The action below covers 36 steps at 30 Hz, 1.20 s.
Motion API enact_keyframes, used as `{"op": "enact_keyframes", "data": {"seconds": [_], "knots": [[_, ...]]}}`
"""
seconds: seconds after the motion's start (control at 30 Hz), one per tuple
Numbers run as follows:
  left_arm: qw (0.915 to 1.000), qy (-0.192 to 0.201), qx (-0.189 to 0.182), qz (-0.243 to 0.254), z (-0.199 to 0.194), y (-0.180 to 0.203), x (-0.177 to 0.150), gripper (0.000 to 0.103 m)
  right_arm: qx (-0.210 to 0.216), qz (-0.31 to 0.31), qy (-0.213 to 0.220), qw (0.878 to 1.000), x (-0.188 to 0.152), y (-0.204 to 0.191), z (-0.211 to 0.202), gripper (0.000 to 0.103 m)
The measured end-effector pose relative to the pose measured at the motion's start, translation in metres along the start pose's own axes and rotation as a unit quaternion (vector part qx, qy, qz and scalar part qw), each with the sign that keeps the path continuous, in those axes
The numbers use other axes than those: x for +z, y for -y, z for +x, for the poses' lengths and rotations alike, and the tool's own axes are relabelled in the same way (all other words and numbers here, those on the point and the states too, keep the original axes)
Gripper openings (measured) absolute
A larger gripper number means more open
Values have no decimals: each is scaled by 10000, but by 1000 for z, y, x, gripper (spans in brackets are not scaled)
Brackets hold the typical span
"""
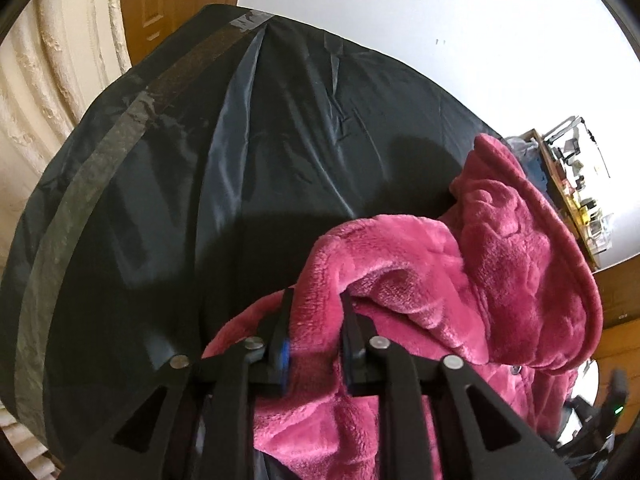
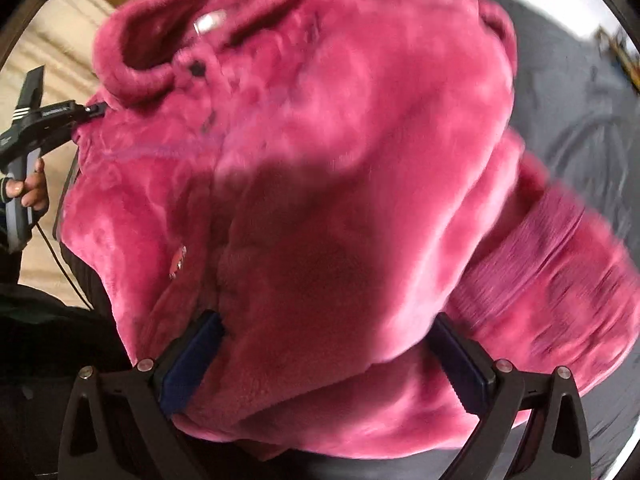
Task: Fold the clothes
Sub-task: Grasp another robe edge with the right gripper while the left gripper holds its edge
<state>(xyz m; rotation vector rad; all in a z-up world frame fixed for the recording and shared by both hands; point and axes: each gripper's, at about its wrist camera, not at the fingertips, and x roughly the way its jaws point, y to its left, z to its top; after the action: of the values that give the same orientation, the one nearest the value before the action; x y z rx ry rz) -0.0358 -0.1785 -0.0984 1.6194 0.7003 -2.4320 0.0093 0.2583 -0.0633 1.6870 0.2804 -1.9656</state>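
Left gripper: narrow jaws pinching an edge of the plush pink fleece jacket.
Right gripper: wide, jacket bulk between, unclamped.
Jacket: bunched on the black shiny table cover, near right.
Risk: loosening pinch drops the edge.

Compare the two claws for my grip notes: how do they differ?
The left claw has its fingers close together, pinching a fold of the fluffy pink fleece jacket. The right claw stands wide, a broad bunch of jacket between its fingers. Both have black fingers with blue pads.
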Motion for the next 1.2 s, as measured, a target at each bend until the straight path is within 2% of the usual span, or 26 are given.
{"op": "enact_keyframes", "data": {"seconds": [0.07,0.17,0.23,0.27,0.37,0.47,0.7,0.83,1.07,1.1,1.17,1.2], "knots": [[10000,-12,47,24,3,1,2,36,-30,-223,318,9992,18,4,-20,103],[9999,14,162,27,-4,7,-13,39,-209,-551,781,9952,51,14,-44,103],[9997,14,222,-60,-9,2,-19,40,-299,-660,1024,9921,67,39,-66,103],[9996,14,252,-105,-12,-1,-22,41,-309,-693,1109,9909,85,49,-67,103],[9991,41,357,-236,-9,0,-23,43,-293,-789,1307,9878,151,68,-51,103],[9983,58,478,-340,-10,1,-24,44,-263,-974,1298,9864,195,78,-25,103],[9960,72,681,-580,-13,-1,-28,47,-288,-1214,1196,9850,268,82,22,103],[9950,64,782,-610,-12,1,-28,48,-225,-1241,987,9871,289,86,52,103],[9943,12,884,-590,-5,3,-26,49,61,-1316,870,9875,291,85,71,102],[9943,-1,891,-586,-4,3,-26,50,60,-1350,836,9873,291,83,73,100],[9944,-23,888,-580,-3,4,-25,50,86,-1366,741,9878,291,80,77,87],[9944,-34,886,-577,-2,4,-25,50,138,-1357,680,9883,291,79,78,73]]}}
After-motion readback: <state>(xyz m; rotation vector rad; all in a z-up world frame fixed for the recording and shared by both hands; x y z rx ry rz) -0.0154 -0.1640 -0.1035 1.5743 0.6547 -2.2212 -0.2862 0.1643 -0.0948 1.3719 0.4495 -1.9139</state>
